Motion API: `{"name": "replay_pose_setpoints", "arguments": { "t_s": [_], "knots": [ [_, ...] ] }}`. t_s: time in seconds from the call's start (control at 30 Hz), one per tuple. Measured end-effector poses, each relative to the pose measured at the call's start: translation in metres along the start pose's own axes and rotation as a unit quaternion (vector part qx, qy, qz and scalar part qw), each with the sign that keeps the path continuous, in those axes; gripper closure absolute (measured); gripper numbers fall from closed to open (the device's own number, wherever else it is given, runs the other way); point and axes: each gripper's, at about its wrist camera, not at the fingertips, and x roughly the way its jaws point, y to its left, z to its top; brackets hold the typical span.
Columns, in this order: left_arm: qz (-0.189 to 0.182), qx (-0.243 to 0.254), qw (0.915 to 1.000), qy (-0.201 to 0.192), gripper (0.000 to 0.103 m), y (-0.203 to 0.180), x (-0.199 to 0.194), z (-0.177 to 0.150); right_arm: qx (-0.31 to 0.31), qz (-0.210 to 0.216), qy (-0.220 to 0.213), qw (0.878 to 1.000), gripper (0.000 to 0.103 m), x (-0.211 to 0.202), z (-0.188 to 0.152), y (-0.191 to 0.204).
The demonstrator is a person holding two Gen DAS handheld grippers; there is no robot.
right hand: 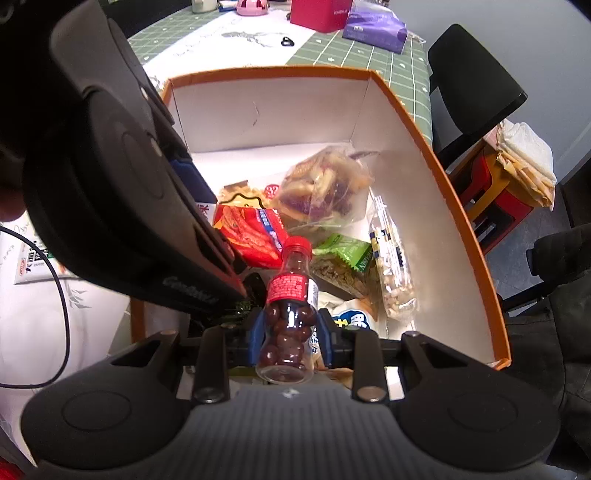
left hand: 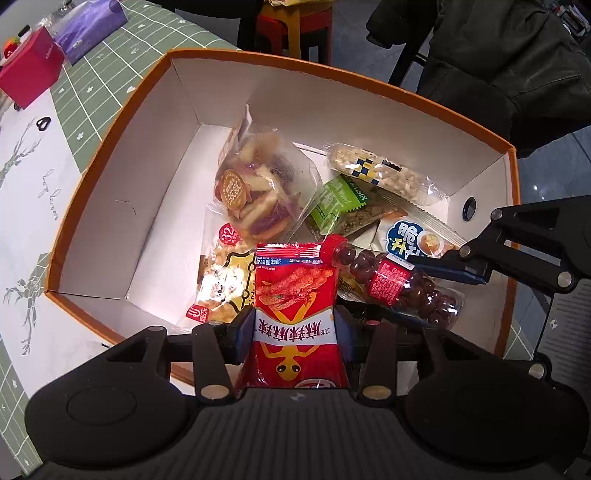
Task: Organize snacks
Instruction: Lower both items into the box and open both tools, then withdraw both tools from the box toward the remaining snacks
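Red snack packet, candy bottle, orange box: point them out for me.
Red snack packet [left hand: 291, 295], left wrist view, printed front.
Candy bottle [right hand: 290, 291], right wrist view, red label.
Orange box [right hand: 436, 173], right wrist view, right rim.

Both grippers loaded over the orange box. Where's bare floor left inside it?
Bare white floor runs along the orange-rimmed cardboard box's empty end, between its plain walls and the clear bag of mixed chips. The other end is crowded: green bar wrapper, nut bar, blue-printed packet, piled edge to edge.

Snack bags in box [left hand: 110, 147] on table [left hand: 33, 206], tissue pack [left hand: 88, 26] behind.
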Motion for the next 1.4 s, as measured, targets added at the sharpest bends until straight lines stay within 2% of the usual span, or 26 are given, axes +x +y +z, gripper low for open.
{"name": "replay_pose_setpoints", "arguments": {
  "t_s": [0.23, 0.33, 0.37, 0.43, 0.67, 0.73, 0.87, 0.97, 1.03, 1.13, 1.23, 1.4],
  "knots": [
    [-0.006, 0.002, 1.0, -0.006, 0.051, 0.002, 0.003, -0.001, -0.002, -0.006, 0.012, 1.0, 0.074, 0.008, -0.003, 0.0],
    [0.0, 0.004, 0.9999, -0.01, 0.042, 0.001, 0.001, -0.003, -0.001, -0.007, 0.011, 1.0, 0.073, 0.007, -0.004, 0.0],
    [0.0, 0.006, 0.9999, -0.012, 0.04, 0.001, 0.0, -0.003, -0.001, -0.007, 0.009, 1.0, 0.073, 0.006, -0.005, 0.001],
    [-0.001, 0.008, 0.9998, -0.016, 0.036, -0.001, -0.002, -0.004, -0.002, -0.007, 0.003, 1.0, 0.065, 0.003, -0.005, 0.001],
    [-0.019, 0.002, 0.9993, -0.033, 0.026, -0.001, -0.017, -0.009, -0.005, -0.016, -0.004, 1.0, 0.059, -0.006, -0.004, 0.003],
    [-0.02, 0.003, 0.999, -0.041, 0.025, 0.0, -0.023, -0.01, -0.005, -0.018, -0.009, 1.0, 0.053, -0.009, -0.004, 0.005],
    [-0.017, -0.004, 0.998, -0.061, 0.025, 0.005, -0.037, -0.015, -0.006, -0.002, -0.024, 1.0, 0.053, -0.016, -0.004, 0.008],
    [-0.007, -0.016, 0.9967, -0.079, 0.025, 0.013, -0.05, -0.021, 0.0, 0.018, -0.017, 1.0, 0.058, -0.015, -0.002, 0.012],
    [0.002, -0.023, 0.9958, -0.088, 0.025, 0.019, -0.058, -0.027, 0.005, 0.019, -0.014, 1.0, 0.074, -0.011, 0.002, 0.014],
    [0.013, -0.036, 0.9945, -0.098, 0.025, 0.031, -0.068, -0.037, 0.017, 0.02, -0.027, 0.999, 0.084, -0.006, 0.012, 0.018],
    [0.025, -0.054, 0.9929, -0.103, 0.025, 0.044, -0.075, -0.048, 0.022, 0.017, -0.048, 0.998, 0.086, -0.003, 0.025, 0.022],
    [0.046, -0.081, 0.9896, -0.109, 0.025, 0.069, -0.085, -0.068, 0.048, 0.009, -0.059, 0.997, 0.086, 0.009, 0.046, 0.024]
  ]
}}
